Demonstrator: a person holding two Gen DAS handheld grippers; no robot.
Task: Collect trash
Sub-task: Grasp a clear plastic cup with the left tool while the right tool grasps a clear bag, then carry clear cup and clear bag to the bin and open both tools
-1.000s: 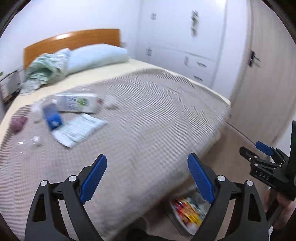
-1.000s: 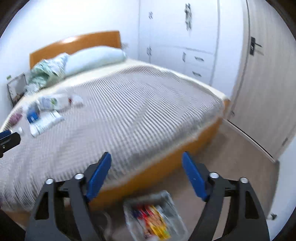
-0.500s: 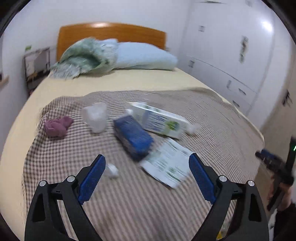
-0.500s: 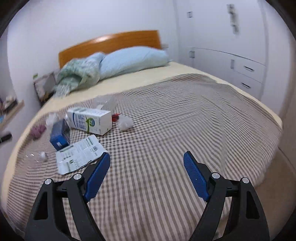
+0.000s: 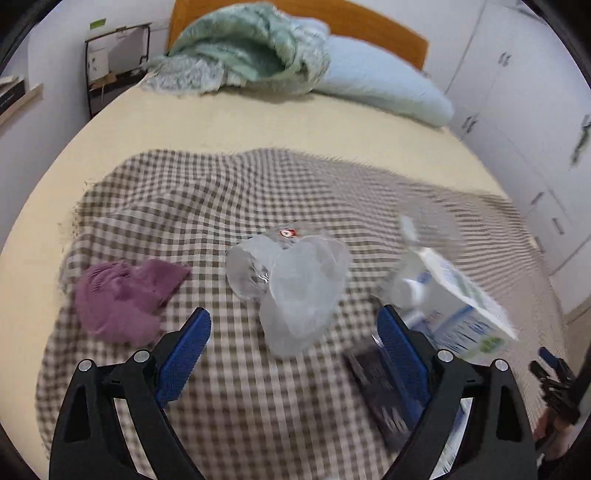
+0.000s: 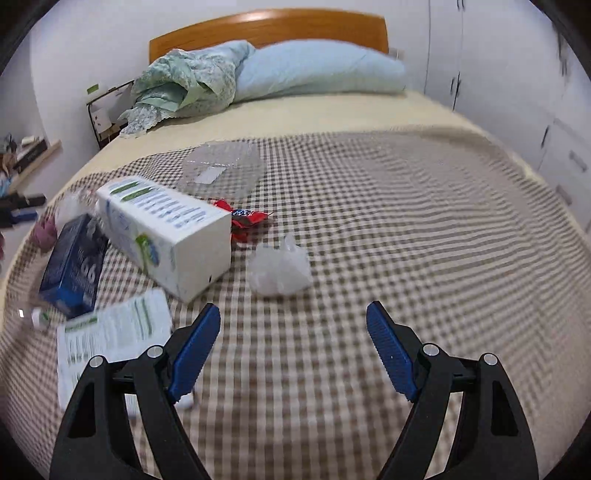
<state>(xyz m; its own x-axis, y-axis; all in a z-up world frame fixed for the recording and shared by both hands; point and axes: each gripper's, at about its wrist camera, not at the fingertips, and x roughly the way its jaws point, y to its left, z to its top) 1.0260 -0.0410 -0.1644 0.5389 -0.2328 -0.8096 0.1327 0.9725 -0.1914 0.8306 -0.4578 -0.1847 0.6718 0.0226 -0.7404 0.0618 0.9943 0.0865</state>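
Observation:
Trash lies on the checked blanket (image 5: 207, 199). In the left wrist view my left gripper (image 5: 293, 343) is open and empty just before a clear crumpled plastic bag (image 5: 301, 291), with a purple cloth (image 5: 125, 295) to its left and a white carton (image 5: 454, 302) and dark blue box (image 5: 384, 384) to its right. In the right wrist view my right gripper (image 6: 293, 338) is open and empty, just short of a small crumpled plastic wad (image 6: 279, 267). The white carton (image 6: 166, 229), blue box (image 6: 72, 266), leaflet (image 6: 110, 332), red wrapper (image 6: 245, 218) and clear tray (image 6: 221, 171) lie left and beyond.
A pale blue pillow (image 6: 317, 70) and green quilt (image 6: 184, 88) lie at the wooden headboard (image 6: 266, 26). White wardrobes (image 5: 535, 110) stand right of the bed. A small rack (image 5: 110, 62) stands at the bed's far left corner. The right gripper shows at the left view's right edge (image 5: 554, 373).
Both grippers have swung from the floor-side bag of trash at the bed's foot to over the bed, and moved close to the litter. Both stay open and empty.

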